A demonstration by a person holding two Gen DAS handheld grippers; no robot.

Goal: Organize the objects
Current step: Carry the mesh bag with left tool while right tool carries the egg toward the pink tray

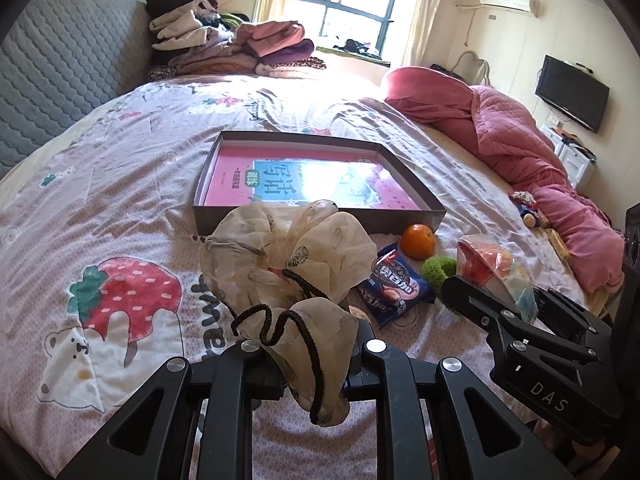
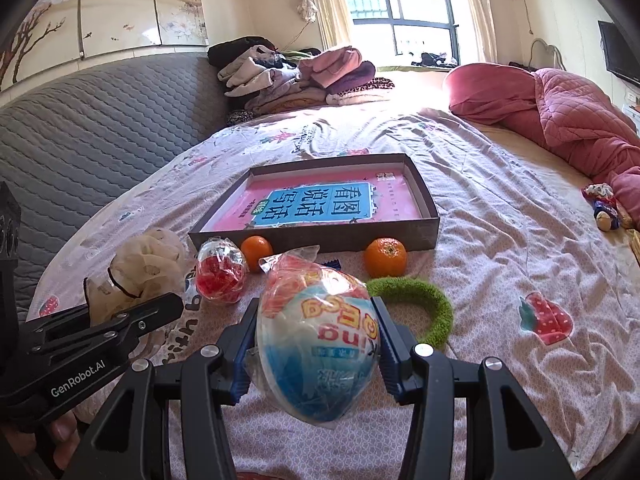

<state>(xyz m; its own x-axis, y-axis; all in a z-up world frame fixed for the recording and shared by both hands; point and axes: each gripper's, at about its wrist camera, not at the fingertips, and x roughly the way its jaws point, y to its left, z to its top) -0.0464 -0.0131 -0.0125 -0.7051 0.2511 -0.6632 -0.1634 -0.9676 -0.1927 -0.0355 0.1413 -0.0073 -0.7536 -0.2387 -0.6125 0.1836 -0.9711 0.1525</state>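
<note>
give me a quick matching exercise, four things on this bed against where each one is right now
Things:
1. sheer scrunchie
2. wrapped bowl
3. pink book
4. green ring

Places:
A. lying on the bedsheet
B. inside the flat box
C. clamped in the left gripper
D. held in the right gripper

Pairs: 1-C, 2-D, 3-B, 4-A

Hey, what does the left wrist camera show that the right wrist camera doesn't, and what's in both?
Only the left wrist view shows the blue cookie packet flat on the bedspread. Only the right wrist view shows a second orange, a clear red-filled bag, and the wall painting. Both show the shallow box with the pink book, an orange, the green ring, the left tool shut on the sheer scrunchie, and the right tool gripping the wrapped snack.
</note>
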